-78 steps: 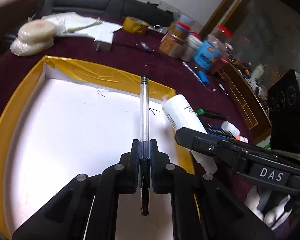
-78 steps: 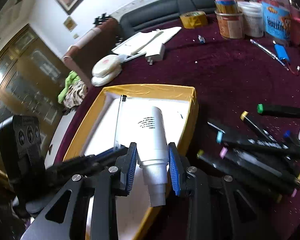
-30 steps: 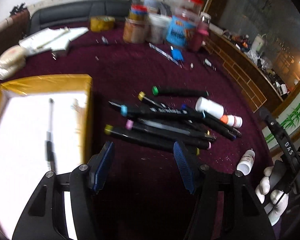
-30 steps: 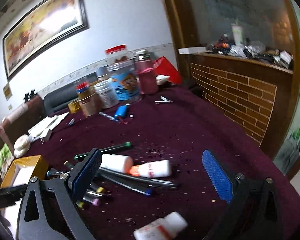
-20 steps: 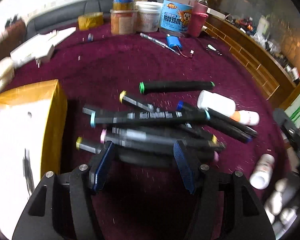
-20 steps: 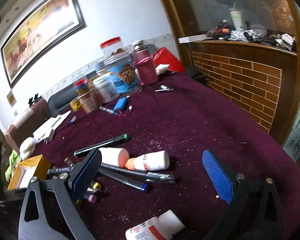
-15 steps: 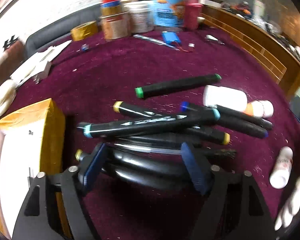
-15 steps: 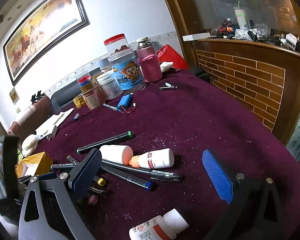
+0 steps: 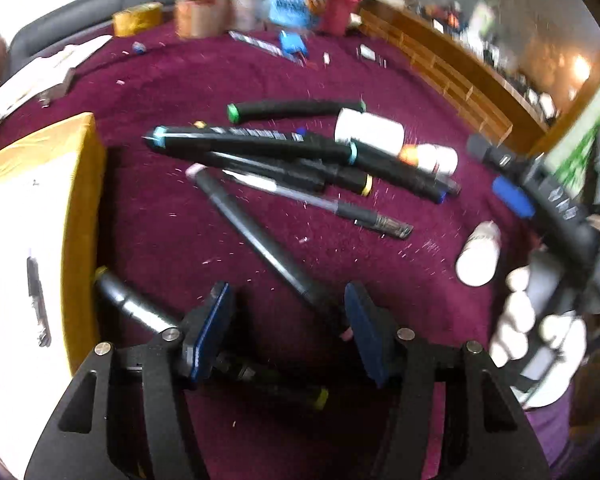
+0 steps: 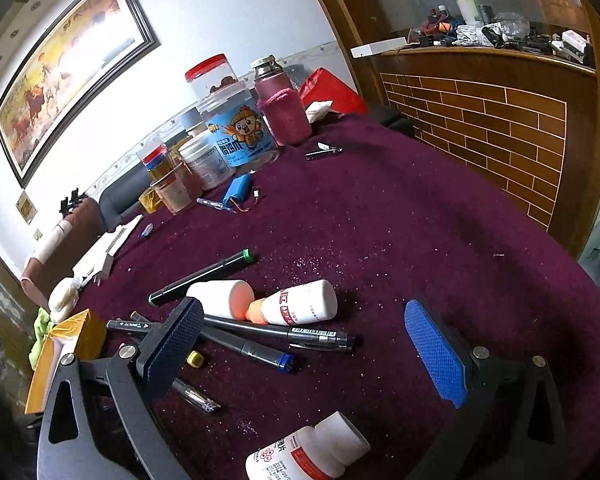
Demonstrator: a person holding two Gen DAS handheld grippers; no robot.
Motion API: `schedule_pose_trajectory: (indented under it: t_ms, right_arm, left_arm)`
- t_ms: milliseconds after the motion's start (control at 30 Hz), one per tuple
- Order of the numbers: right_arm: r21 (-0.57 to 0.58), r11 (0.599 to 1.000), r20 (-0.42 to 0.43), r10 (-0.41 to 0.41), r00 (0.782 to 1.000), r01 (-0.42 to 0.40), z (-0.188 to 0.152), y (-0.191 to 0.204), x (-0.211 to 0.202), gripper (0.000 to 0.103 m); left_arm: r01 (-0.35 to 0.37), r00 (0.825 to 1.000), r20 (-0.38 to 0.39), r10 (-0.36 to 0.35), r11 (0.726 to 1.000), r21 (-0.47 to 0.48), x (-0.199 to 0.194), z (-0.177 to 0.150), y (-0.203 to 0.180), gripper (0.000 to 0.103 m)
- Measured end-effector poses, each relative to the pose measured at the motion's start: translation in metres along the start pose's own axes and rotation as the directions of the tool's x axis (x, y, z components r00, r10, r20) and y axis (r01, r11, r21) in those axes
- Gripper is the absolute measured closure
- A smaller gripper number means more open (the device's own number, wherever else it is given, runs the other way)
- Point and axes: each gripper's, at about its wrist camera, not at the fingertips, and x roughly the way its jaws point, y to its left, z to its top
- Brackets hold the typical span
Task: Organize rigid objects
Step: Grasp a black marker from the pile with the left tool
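Markers lie heaped on the table (image 9: 380, 80), and the pink-capped marker (image 9: 260, 236) runs slantwise, its near end between the unclenched, just-narrowing jaws of the left tool (image 9: 288, 332), nearer than the right tool (image 10: 300, 344), likewise agape.

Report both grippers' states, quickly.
Left gripper: open, jaws just closing around a pink-tipped marker, not gripped.
Right gripper: open, empty.

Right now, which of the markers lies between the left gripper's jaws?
The pink-capped marker, lying diagonally apart from the pile; its near end sits between the left gripper's open jaws. The yellow-capped marker passes under the left finger.
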Motion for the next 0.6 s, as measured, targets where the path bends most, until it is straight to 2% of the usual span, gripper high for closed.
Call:
schedule_pose_trajectory:
  t_ms: [67,233,300,433,500,567,600]
  right_arm:
    - [0.003,1.0,-0.003,0.001,1.0,-0.001,0.0,-0.001,0.0,0.004]
    - [0.006,1.0,-0.013,0.001,1.0,-0.001,0.0,-0.001,0.002,0.004]
    - [0.003,1.0,-0.017,-0.001,1.0,0.001,0.0,0.0,0.003,0.004]
    - [0.006,1.0,-0.016,0.0,1.0,0.0,0.0,0.0,0.003,0.004]
    - [0.011,1.0,-0.018,-0.003,1.0,0.003,0.0,0.0,0.004,0.004]
    - [0.014,1.0,-0.025,-0.004,1.0,0.004,0.0,-0.001,0.005,0.004]
    - [0.015,1.0,-0.027,-0.003,1.0,0.003,0.0,-0.001,0.006,0.004]
  left_arm:
    - [0.027,0.999,0.035,-0.025,0.998,-0.062,-0.015,-0.006,0.008,0.046]
    - [0.002,0.994,0.105,0.009,0.995,-0.101,-0.043,-0.024,0.014,0.046]
    - [0.004,0.997,0.083,0.005,0.993,-0.115,-0.042,-0.028,0.016,0.045]
    - [-0.035,0.999,-0.015,0.034,0.99,-0.138,-0.017,-0.03,0.021,0.045]
    - [-0.041,0.999,0.017,0.044,0.991,-0.125,-0.013,-0.025,0.019,0.064]
    - [-0.047,0.999,0.023,0.049,0.996,-0.079,-0.008,-0.021,0.014,0.075]
    - [-0.061,0.998,0.03,0.063,0.997,-0.056,-0.007,-0.021,0.012,0.077]
